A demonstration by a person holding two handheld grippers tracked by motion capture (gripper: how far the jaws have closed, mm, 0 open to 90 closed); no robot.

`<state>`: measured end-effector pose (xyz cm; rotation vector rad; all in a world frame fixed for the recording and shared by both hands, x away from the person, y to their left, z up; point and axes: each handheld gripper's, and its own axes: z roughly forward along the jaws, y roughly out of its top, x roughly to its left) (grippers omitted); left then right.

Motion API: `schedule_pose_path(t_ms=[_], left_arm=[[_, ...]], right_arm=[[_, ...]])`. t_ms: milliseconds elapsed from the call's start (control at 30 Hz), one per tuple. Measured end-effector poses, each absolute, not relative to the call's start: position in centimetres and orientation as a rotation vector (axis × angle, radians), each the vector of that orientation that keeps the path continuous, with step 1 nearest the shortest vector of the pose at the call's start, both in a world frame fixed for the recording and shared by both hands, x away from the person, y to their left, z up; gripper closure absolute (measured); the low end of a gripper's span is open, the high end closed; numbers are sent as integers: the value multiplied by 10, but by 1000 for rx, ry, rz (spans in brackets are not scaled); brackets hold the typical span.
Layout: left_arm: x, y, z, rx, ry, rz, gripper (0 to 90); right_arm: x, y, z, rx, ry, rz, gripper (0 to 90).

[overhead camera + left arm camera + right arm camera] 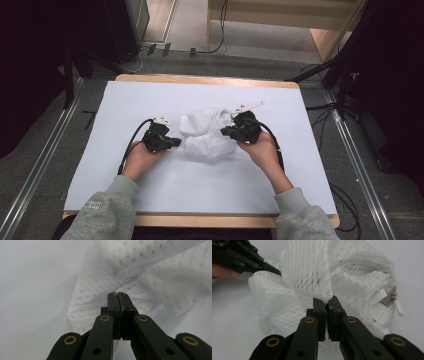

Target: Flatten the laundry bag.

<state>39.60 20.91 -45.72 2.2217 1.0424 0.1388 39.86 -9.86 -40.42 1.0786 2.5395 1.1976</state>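
Observation:
A crumpled white mesh laundry bag (207, 136) lies in the middle of the white table cover (150, 190). My left gripper (173, 143) sits at the bag's left edge, and its jaws are shut on a corner of the mesh (95, 290). My right gripper (226, 131) is at the bag's right side, shut on a fold of mesh (317, 272) that rises from between its tips (327, 301). The right gripper view also shows the left gripper (275, 271) at the bag's far edge, plus a white zipper pull (398, 308) and a label (379, 304) on the right.
The table has a wooden rim (200, 220), and bare white cover surrounds the bag. Cables (345, 200) run over the grey floor to the right. Dark stands (345, 65) rise at both back corners, and a wooden frame (325, 40) stands behind.

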Motion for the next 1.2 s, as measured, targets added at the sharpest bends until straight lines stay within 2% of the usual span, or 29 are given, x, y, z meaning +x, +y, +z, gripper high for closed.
schedule_pose_path(t_ms=[200, 433, 1000, 1133, 1167, 1200], left_arm=[[401, 211, -457, 2210, 1063, 93, 900], [404, 211, -457, 2199, 1081, 94, 900], [431, 229, -454, 2159, 1178, 115, 900], [436, 233, -454, 2147, 1198, 122, 900], [438, 234, -453, 2145, 1203, 133, 900], [439, 234, -454, 2140, 1206, 130, 900]], right_arm=[[368, -119, -410, 1090, 2539, 1239, 887], [338, -124, -421, 1086, 2587, 1223, 886], [298, -111, -435, 1062, 2669, 1215, 884], [294, -110, -436, 1076, 2680, 1216, 859], [293, -111, -436, 1092, 2684, 1231, 792], [293, -111, -436, 1092, 2684, 1231, 792]])
